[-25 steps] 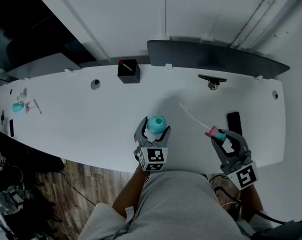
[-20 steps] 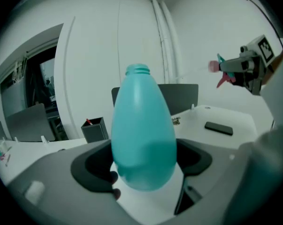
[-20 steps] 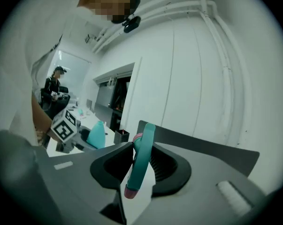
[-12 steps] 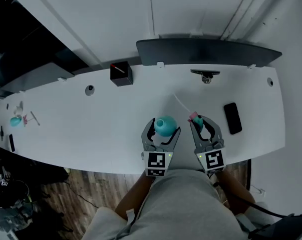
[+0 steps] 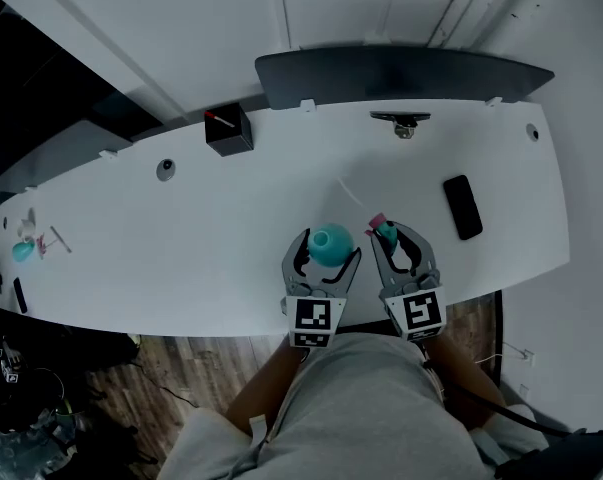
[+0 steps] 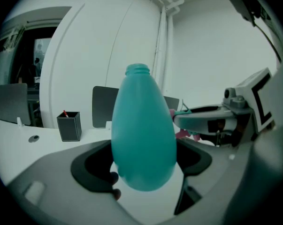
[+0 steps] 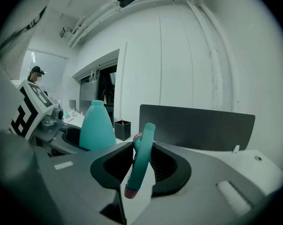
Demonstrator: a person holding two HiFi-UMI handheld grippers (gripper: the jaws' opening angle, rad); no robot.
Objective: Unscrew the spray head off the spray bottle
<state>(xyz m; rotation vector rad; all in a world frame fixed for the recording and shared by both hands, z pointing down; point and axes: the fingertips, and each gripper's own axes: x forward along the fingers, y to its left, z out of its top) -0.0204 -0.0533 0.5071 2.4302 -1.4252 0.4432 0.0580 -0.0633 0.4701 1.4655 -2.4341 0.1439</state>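
Observation:
The teal spray bottle has no head on it; its threaded neck stands bare. My left gripper is shut on the bottle's body and holds it upright just above the white table. The teal and pink spray head is off the bottle and clamped between the jaws of my right gripper. Its thin white dip tube trails away over the table. The two grippers sit side by side near the table's front edge, the spray head just right of the bottle.
A black pen holder stands at the back, and a dark screen panel runs along the far edge. A black phone lies at the right. A small clamp sits near the back. Small items lie far left.
My right gripper has carried the spray head left and down, from well right of the bottle to close beside it. The left gripper with the bottle has shifted slightly right.

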